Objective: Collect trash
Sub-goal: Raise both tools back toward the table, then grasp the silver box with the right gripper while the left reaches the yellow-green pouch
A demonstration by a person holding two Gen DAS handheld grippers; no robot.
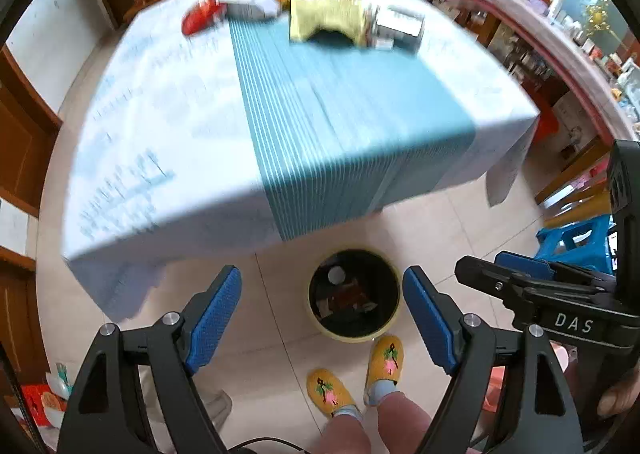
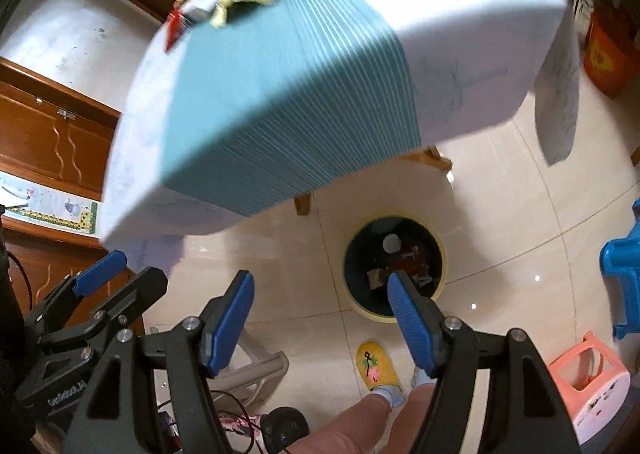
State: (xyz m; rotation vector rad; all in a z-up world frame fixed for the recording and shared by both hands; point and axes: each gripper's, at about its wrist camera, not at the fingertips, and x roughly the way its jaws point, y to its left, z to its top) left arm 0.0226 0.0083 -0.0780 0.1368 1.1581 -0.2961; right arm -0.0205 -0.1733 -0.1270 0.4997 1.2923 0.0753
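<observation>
Both hand-held grippers, left (image 1: 322, 318) and right (image 2: 320, 322), are open and empty, so reach past the bin (image 1: 354, 294) to the gold box (image 1: 326, 14) on the tabletop (image 1: 168, 94).

table cloth (image 1: 132, 102): pale white-blue with faint blue print
runner (image 1: 320, 106): teal with thin light stripes, down the cloth's middle
bin (image 1: 394, 320): pale yellow rim, black inside, below the table edge
slippers (image 1: 386, 358): yellow, pink and green flower motif, at 6 o'clock of the bin
box (image 1: 324, 10): gold, blurred, at the table's 12 o'clock end
packet (image 1: 200, 16): red, at 9 o'clock of the box
gripper pads (image 1: 212, 322): blue, dotted texture, on black arms
stool (image 2: 624, 266): bright blue
small stool (image 2: 592, 386): pink and white
floor (image 2: 500, 214): cream tiles
</observation>
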